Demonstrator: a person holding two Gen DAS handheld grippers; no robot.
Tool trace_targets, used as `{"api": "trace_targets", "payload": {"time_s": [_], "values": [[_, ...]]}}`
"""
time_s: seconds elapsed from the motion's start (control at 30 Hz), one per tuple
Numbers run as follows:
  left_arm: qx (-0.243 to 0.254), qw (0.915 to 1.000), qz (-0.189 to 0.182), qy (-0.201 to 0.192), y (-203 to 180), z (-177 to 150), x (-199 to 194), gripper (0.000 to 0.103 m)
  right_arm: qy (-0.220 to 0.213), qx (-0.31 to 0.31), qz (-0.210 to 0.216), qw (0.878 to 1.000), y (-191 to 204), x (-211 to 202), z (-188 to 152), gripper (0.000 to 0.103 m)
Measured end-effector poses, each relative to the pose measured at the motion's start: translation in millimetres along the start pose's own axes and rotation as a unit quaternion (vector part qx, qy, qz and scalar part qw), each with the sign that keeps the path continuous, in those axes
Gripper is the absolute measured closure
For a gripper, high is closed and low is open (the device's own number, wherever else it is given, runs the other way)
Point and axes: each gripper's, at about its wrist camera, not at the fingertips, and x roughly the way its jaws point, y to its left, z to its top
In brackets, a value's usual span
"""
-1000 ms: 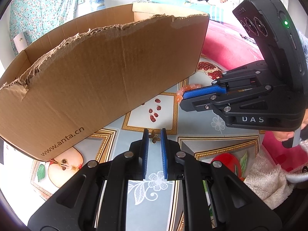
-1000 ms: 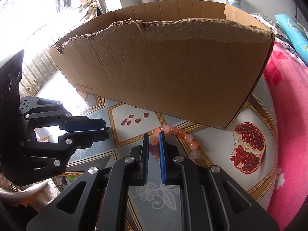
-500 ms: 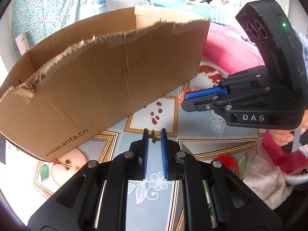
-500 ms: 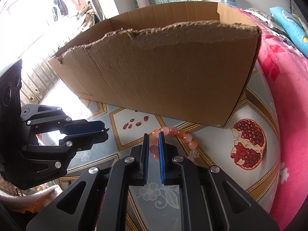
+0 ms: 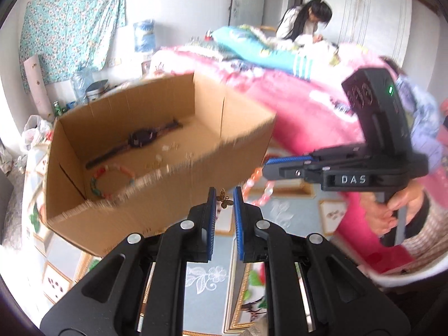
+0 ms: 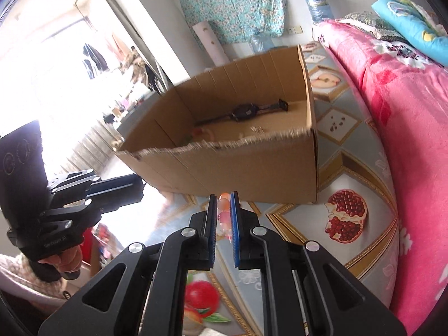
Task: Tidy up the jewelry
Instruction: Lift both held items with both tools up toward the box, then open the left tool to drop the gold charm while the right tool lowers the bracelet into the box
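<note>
My left gripper (image 5: pixel 224 193) is shut on a small gold butterfly charm (image 5: pixel 224 199), held in the air before the open cardboard box (image 5: pixel 156 196). My right gripper (image 6: pixel 223 197) is shut on a bracelet of orange and pink beads (image 6: pixel 224 210), which also hangs from its blue pads in the left wrist view as bead bracelet (image 5: pixel 259 186). Inside the box lie a dark wristwatch (image 5: pixel 141 138), a multicoloured bead bracelet (image 5: pixel 110 179) and some small pale pieces. The right wrist view shows the box (image 6: pixel 252 162) and wristwatch (image 6: pixel 246 112) from the other side.
The box stands on a table with a fruit-print cloth (image 6: pixel 347 215). A pink blanket (image 6: pixel 406 140) lies along the right. A person (image 5: pixel 305 22) sits at the back beyond the bed. Bottles and bags crowd the far left corner (image 5: pixel 70 100).
Both grippers have risen with their pieces, so I now look down over the box rim into its inside. The bead bracelet has lifted off the cloth.
</note>
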Motion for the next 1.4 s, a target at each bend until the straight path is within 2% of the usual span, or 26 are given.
{"api": "trace_targets", "payload": {"time_s": [0.17,0.27,0.4,0.53,0.67,0.83,1.03,1.13,1.2,1.33,1.4], "values": [[-0.006,0.9993,-0.02,-0.03,10,31,-29,0.092,-0.04,-0.019,0.031,0.999,23,-33,24,0.094],[-0.018,0.9987,-0.033,-0.033,20,50,-32,0.092,-0.062,-0.043,0.039,0.996,35,-45,48,0.094],[-0.06,0.9976,-0.036,0.008,50,73,-7,0.092,-0.059,-0.065,0.038,0.995,41,-37,81,0.094],[-0.1,0.9909,-0.056,0.072,80,79,34,0.092,-0.009,-0.061,0.035,0.997,32,-1,111,0.094],[-0.158,0.9718,-0.087,0.152,108,73,86,0.092,0.053,-0.049,0.02,0.997,15,40,125,0.094],[-0.206,0.9452,-0.099,0.233,128,59,133,0.092,0.107,-0.046,0.004,0.993,6,67,129,0.094],[-0.229,0.9289,-0.096,0.275,132,49,151,0.092,0.131,-0.057,-0.007,0.99,8,73,129,0.093],[-0.231,0.9274,-0.091,0.28,131,48,153,0.089,0.137,-0.052,-0.002,0.989,5,74,130,0.093],[-0.238,0.9262,-0.086,0.279,133,47,153,0.077,0.141,-0.049,0.001,0.989,4,74,129,0.093],[-0.231,0.9337,-0.074,0.264,132,47,146,0.07,0.143,-0.044,-0.001,0.989,3,72,128,0.093],[-0.222,0.9413,-0.063,0.247,130,49,136,0.069,0.142,-0.044,-0.004,0.989,2,71,129,0.093]]}}
